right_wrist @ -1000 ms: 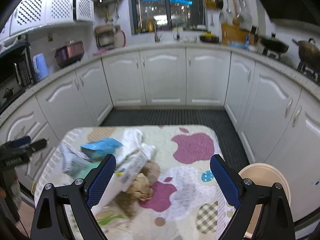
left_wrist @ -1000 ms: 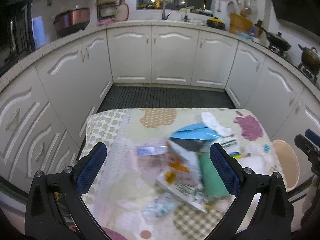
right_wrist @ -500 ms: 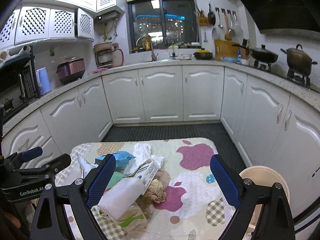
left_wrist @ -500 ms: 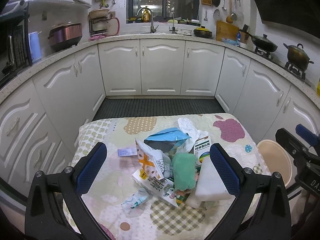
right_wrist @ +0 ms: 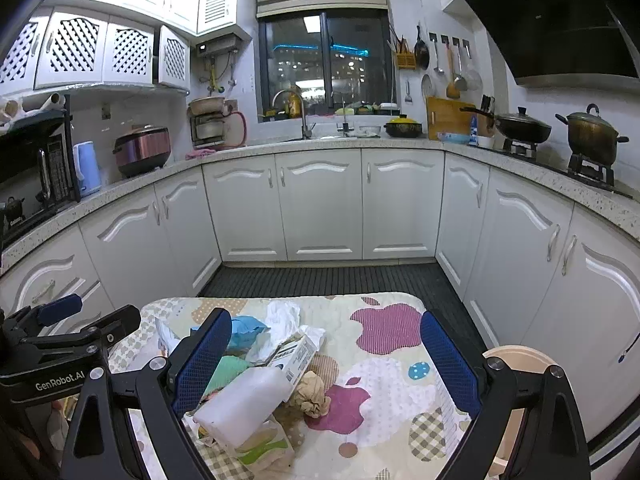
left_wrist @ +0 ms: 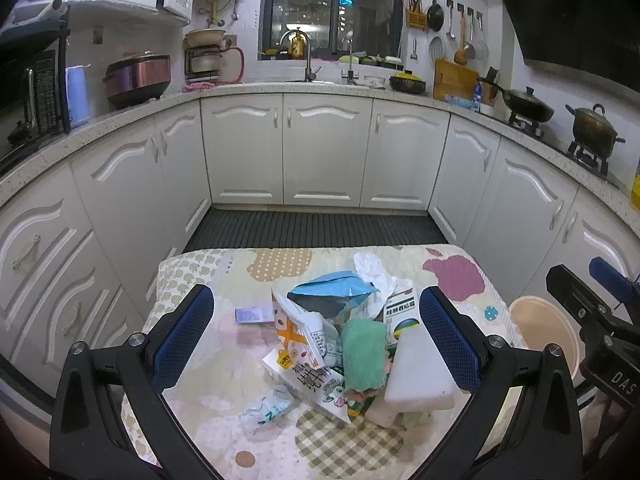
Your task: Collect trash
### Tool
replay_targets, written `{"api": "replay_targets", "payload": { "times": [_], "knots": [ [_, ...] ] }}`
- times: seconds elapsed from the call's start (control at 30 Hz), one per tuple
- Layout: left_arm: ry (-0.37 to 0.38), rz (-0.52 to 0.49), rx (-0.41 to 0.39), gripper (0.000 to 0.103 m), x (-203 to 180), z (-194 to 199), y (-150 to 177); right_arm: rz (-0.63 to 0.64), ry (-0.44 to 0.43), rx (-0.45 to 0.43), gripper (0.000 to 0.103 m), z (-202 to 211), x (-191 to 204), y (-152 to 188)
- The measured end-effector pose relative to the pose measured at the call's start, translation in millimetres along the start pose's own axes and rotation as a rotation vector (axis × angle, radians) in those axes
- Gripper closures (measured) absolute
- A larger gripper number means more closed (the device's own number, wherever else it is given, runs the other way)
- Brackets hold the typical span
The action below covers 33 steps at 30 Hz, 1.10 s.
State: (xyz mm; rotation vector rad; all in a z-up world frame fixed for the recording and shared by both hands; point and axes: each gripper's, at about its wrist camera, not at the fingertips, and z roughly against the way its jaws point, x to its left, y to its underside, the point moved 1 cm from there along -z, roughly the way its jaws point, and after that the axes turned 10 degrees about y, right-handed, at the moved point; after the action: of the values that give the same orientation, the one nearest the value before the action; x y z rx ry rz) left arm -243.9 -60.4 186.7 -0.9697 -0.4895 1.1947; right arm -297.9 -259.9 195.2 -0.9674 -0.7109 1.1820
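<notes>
Grippers level above trash pile (left_wrist: 344, 340), left gripper (left_wrist: 316, 336) and right gripper (right_wrist: 326, 360) jaws spread

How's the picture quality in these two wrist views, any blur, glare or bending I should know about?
Left wrist view: sharp, with no motion blur; the trash pile reads clearly, fisheye bows the countertop, corners are vignetted black. Right wrist view: also sharp; the dark window reflects a ceiling light, the cabinets curve outward, and the range hood is nearly black.
</notes>
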Motion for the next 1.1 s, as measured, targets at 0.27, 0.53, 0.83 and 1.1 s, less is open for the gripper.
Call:
{"api": "replay_targets", "payload": {
  "times": [0.27,0.53,0.83,1.1],
  "knots": [
    [0.030,0.008,-0.045,0.001,-1.0,2.4,0.0,-0.009,0.004,-0.022,0.009,-1.1,2.5,4.7],
    [0.036,0.007,-0.067,0.001,-1.4,0.8,1.2,-0.022,0.006,-0.048,0.009,-2.7,4.6,6.6],
    [0.039,-0.004,-0.085,0.001,-2.2,-0.3,2.8,-0.031,0.014,-0.044,0.009,-7.0,3.4,6.4],
    [0.049,-0.020,-0.093,0.001,-5.2,0.0,6.7,-0.031,0.015,-0.047,0.009,-6.8,3.3,7.0]
  ]
}}
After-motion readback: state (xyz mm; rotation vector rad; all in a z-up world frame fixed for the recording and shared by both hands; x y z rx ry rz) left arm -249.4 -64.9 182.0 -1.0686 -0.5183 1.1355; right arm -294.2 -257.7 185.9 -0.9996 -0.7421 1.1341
